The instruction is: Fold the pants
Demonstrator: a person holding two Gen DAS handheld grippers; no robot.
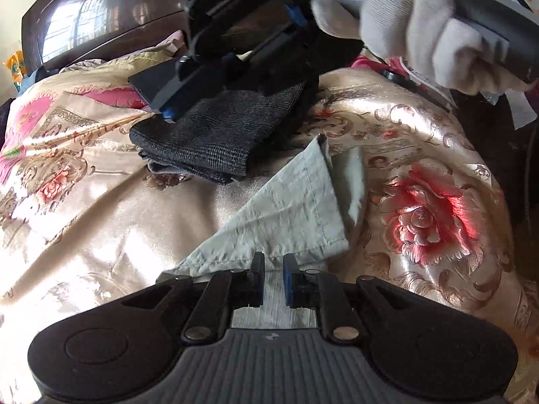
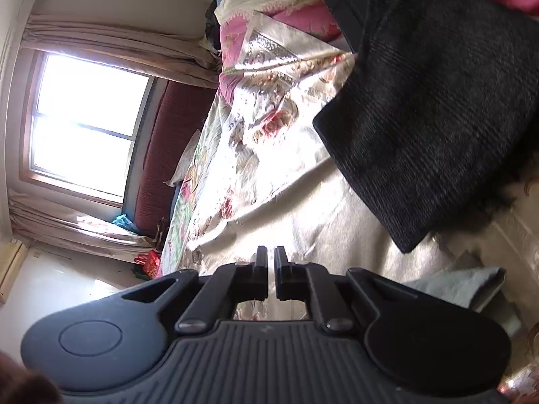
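Pale green pants (image 1: pixel 289 212) lie on the floral bedspread (image 1: pixel 101 208), their hem end just ahead of my left gripper (image 1: pixel 273 266). The left jaws stand close together with a narrow gap and seem to pinch the pants' edge. A folded dark grey checked garment (image 1: pixel 222 134) lies farther back. My right gripper (image 1: pixel 168 111) hovers over its left edge, held by a white-gloved hand (image 1: pixel 421 27). In the right wrist view the right gripper (image 2: pixel 271 256) is nearly shut and empty, above the bedspread (image 2: pixel 269 168), with the dark garment (image 2: pixel 438 118) to the right and a bit of green pants (image 2: pixel 465 286) at lower right.
A dark wooden headboard (image 1: pixel 101 20) stands behind the bed. A pink pillow or quilt (image 2: pixel 303 17) lies near it. A bright window (image 2: pixel 87 124) with curtains and a dark red sofa (image 2: pixel 161 155) are beside the bed. A red basket (image 2: pixel 150 262) sits on the floor.
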